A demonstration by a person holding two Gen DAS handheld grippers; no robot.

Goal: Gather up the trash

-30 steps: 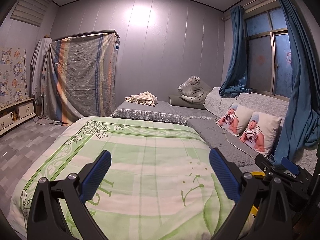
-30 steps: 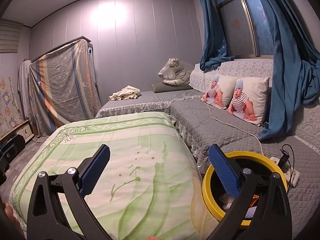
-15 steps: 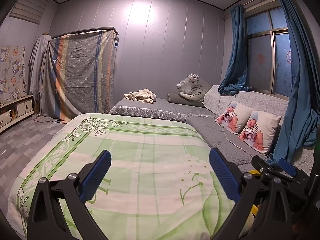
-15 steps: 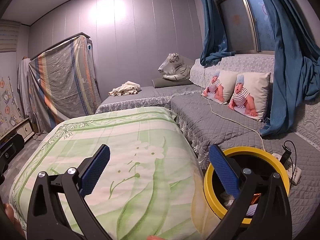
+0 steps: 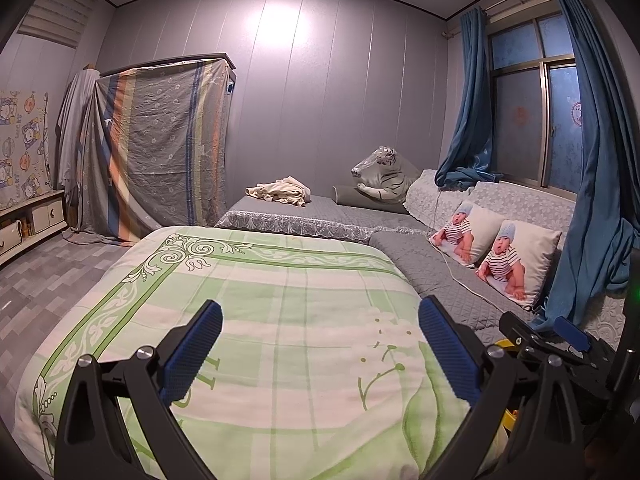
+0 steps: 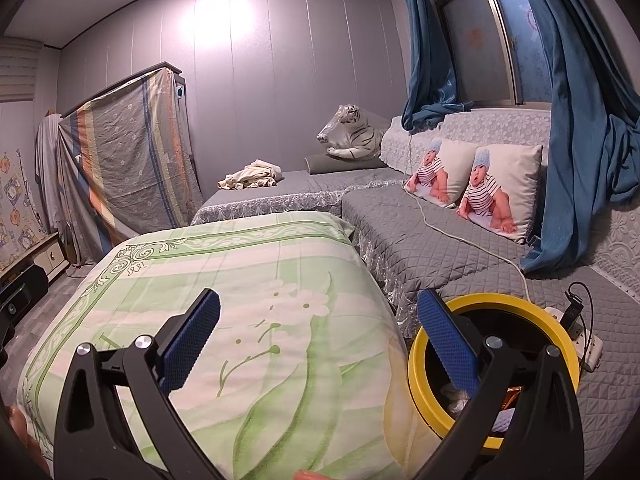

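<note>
My left gripper (image 5: pixel 320 344) is open above a green and white quilt (image 5: pixel 256 320), with nothing between its blue pads. My right gripper (image 6: pixel 318 340) is open too, over the same quilt (image 6: pixel 248 304). A yellow-rimmed bin (image 6: pixel 496 304) stands to the right of the quilt, partly behind the right finger; crumpled trash (image 6: pixel 454 396) and an orange wrapper (image 6: pixel 514 392) lie inside it. In the left wrist view the right gripper's black frame (image 5: pixel 560 344) hides all but a sliver of the bin's yellow rim (image 5: pixel 504 346). No loose trash shows on the quilt.
Grey quilted mattresses (image 6: pixel 420 216) run along the right, with two baby-print pillows (image 6: pixel 476 184), a white cable and a power strip (image 6: pixel 584 344). A plush tiger (image 5: pixel 380 180) and a cloth heap (image 5: pixel 280 192) lie at the back. A draped cabinet (image 5: pixel 160 148) stands at left; blue curtains hang by the window.
Both views have shifted slightly, the room sitting a little lower and the bin a little farther right in the right wrist view. Both grippers stay open and empty.
</note>
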